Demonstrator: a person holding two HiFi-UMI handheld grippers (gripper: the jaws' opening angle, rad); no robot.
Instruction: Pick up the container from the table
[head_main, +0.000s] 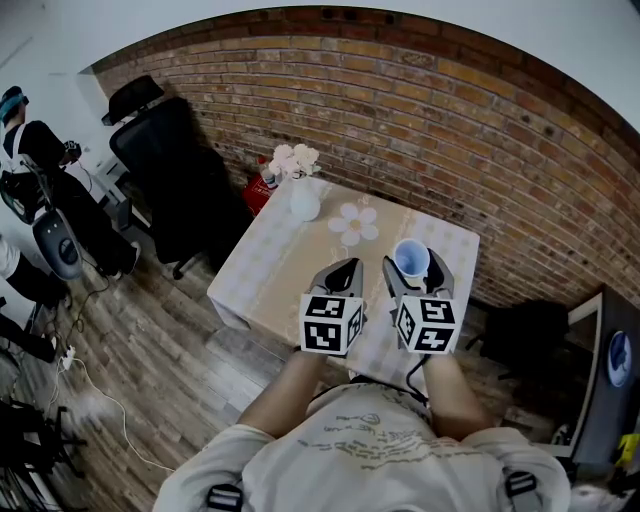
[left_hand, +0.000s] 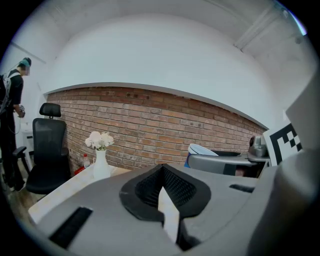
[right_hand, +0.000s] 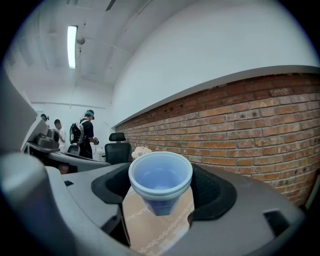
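Observation:
The container is a light blue plastic cup (head_main: 411, 258), seemingly two stacked. It is upright between the jaws of my right gripper (head_main: 413, 266), which is shut on it and holds it above the table (head_main: 280, 265). The right gripper view has the cup (right_hand: 160, 182) clamped by its lower body between the dark pads of the right gripper (right_hand: 160, 205), the patterned tablecloth far below. My left gripper (head_main: 340, 268) hovers beside it to the left, jaws together and empty. From the left gripper (left_hand: 166, 195), the cup (left_hand: 202, 149) shows to the right.
A white vase of pale flowers (head_main: 304, 196) and a flower-shaped mat (head_main: 354, 224) sit at the table's far side. A black office chair (head_main: 165, 160) and a red object (head_main: 257, 193) stand to the left by the brick wall. People stand far left.

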